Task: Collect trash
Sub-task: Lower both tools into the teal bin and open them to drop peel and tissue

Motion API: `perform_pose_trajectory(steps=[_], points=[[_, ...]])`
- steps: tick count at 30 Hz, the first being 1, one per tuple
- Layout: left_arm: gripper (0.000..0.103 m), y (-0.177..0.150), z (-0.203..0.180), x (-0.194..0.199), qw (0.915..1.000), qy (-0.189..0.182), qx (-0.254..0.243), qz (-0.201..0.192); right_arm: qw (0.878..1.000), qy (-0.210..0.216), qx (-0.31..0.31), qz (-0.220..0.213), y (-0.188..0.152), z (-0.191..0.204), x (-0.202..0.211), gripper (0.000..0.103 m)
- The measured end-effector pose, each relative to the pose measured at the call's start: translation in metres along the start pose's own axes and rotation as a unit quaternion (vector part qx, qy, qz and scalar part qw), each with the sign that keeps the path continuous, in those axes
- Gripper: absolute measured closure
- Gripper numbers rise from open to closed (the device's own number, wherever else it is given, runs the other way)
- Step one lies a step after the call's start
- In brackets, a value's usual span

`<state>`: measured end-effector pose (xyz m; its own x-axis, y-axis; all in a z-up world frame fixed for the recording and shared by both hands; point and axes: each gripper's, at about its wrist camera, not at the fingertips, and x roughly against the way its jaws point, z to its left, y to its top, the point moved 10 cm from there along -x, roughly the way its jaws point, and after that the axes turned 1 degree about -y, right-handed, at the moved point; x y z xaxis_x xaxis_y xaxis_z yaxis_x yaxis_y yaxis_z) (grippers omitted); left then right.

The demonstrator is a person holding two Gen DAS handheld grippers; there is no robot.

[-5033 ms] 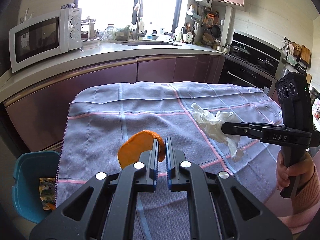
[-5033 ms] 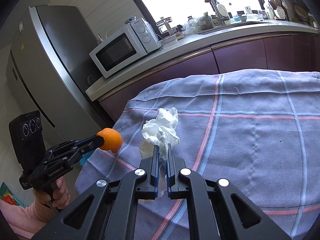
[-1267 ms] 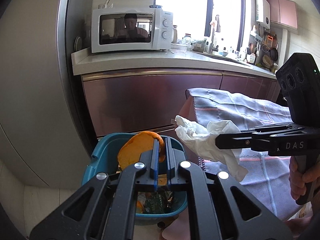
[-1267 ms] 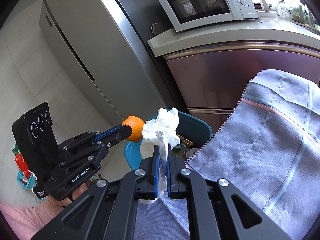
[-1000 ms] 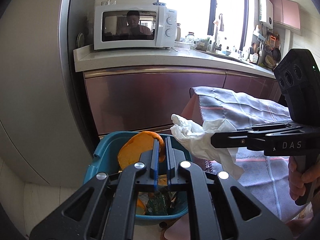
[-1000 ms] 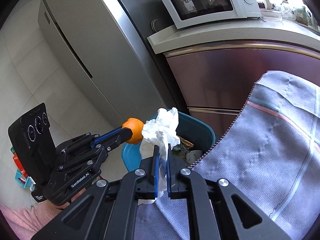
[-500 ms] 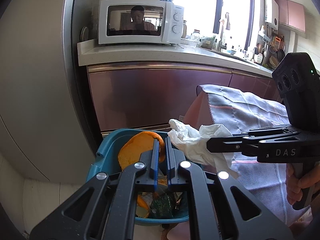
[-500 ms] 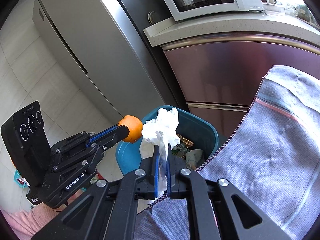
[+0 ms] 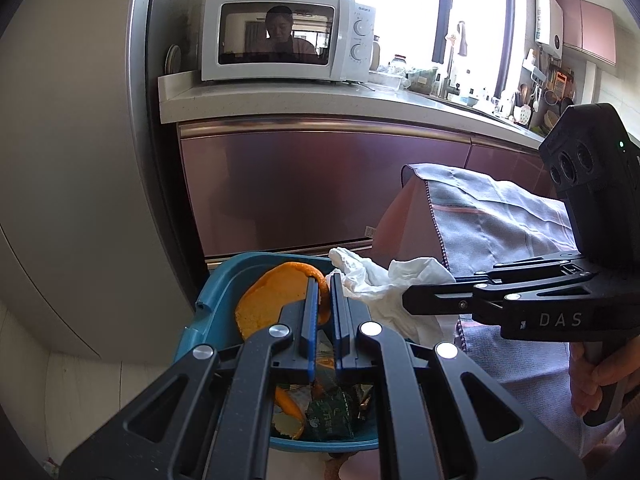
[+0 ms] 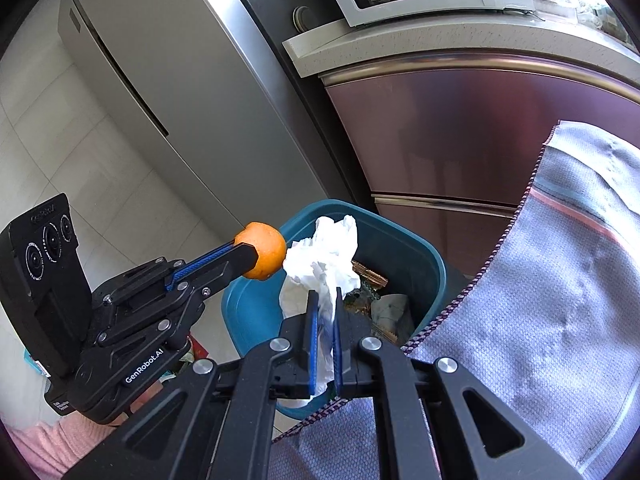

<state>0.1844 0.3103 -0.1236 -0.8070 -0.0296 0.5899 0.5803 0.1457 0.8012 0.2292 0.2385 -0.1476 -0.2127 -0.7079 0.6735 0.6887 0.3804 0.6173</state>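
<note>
My left gripper [image 9: 323, 280] is shut on an orange peel [image 9: 272, 300] and holds it over the teal trash bin [image 9: 216, 304]. The peel also shows in the right wrist view [image 10: 262, 250], at the tip of the left gripper [image 10: 256, 254]. My right gripper [image 10: 323, 294] is shut on a crumpled white tissue [image 10: 324, 260] above the bin [image 10: 416, 256]. In the left wrist view the tissue [image 9: 384, 284] hangs from the right gripper [image 9: 408, 304] just right of the peel. The bin holds peel scraps and wrappers [image 9: 328, 412].
The table with a grey checked cloth [image 10: 560, 320] stands right of the bin. A steel fridge [image 10: 168, 80] is at the left. Maroon cabinets [image 9: 304, 188] and a counter with a white microwave [image 9: 280, 36] stand behind the bin.
Both grippers have moved from over the table to the bin at its left end, carrying the peel and the tissue. In the last second they came closer over the bin.
</note>
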Motion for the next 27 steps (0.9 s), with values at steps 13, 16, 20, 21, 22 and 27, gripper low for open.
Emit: perform_pose_trajectory(steps=[13,16,20,21,22,27], points=[[0.097,-0.008,0.005,-0.016,0.9999,0.005,0.009,0.014,1.000,-0.015,0.004,0.016,0.000,0.004,-0.021,0.097],[0.097,-0.009,0.005,-0.020,0.9998,0.005,0.012,0.017,1.000,-0.019,0.007,0.018,-0.001,0.005,-0.024,0.096],[0.097,-0.011,0.008,-0.027,0.9996,0.004,0.016,0.023,1.000,-0.024,0.009,0.019,-0.001,0.006,-0.027,0.094],[0.097,-0.012,0.008,-0.028,0.9995,0.004,0.017,0.026,0.999,-0.025,0.010,0.019,-0.001,0.006,-0.028,0.093],[0.097,-0.013,0.009,-0.030,0.9994,0.004,0.019,0.028,0.999,-0.027,0.010,0.019,-0.001,0.007,-0.028,0.092],[0.096,-0.020,0.011,-0.041,0.9986,0.003,0.027,0.045,0.999,-0.032,0.011,0.023,-0.003,0.006,-0.032,0.085]])
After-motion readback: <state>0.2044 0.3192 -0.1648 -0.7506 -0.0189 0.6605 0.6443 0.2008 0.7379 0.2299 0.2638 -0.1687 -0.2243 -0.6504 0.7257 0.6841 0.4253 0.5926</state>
